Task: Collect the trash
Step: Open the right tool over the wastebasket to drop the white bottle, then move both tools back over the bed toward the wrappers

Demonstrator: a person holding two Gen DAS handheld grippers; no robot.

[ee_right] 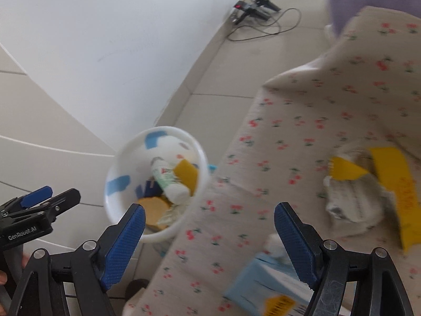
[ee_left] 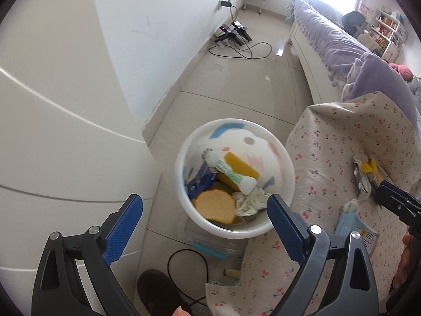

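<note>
Beside the white bin [ee_left: 184,181] on the floor, both the left hand-held gripper [ee_left: 205,205] and the right hand-held gripper [ee_right: 209,226] are released and empty, so the right one should approach slowly the crumpled yellow wrapper [ee_right: 368,192] lying on the flowered surface [ee_right: 302,110].
</note>
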